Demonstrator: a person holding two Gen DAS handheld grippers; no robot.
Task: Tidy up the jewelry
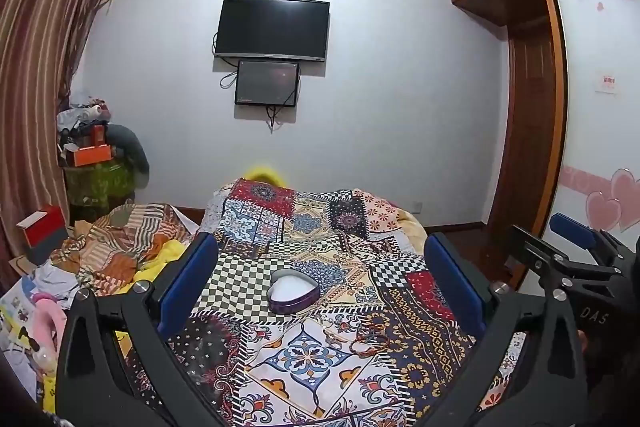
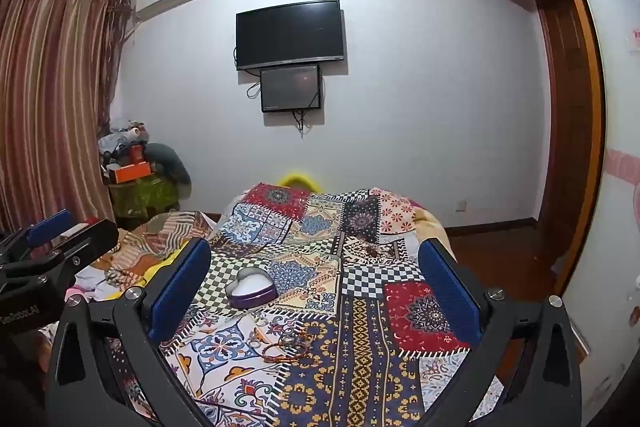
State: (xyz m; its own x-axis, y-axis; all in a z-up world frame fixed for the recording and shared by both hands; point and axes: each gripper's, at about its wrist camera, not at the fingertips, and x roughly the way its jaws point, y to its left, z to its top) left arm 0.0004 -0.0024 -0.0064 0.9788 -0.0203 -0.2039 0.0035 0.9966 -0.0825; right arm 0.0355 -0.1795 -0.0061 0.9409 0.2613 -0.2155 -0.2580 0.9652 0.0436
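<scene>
A purple heart-shaped box point(image 1: 293, 291) with a white inside lies open on the patterned bedspread point(image 1: 280, 227); it also shows in the right wrist view point(image 2: 251, 287). Beaded bracelets point(image 1: 370, 341) lie on the spread nearer to me than the box, also seen in the right wrist view point(image 2: 286, 345). My left gripper point(image 1: 322, 279) is open and empty, held above the bed with the box between its fingers in view. My right gripper point(image 2: 316, 283) is open and empty, to the right of the left one and at about the same height.
Crumpled bedding and clothes point(image 1: 120, 247) lie on the left of the bed. A red box point(image 1: 42, 231) and a cluttered stand point(image 1: 96, 163) are at the left wall. Two screens point(image 1: 272, 29) hang on the far wall. A wooden wardrobe point(image 1: 532, 147) stands on the right.
</scene>
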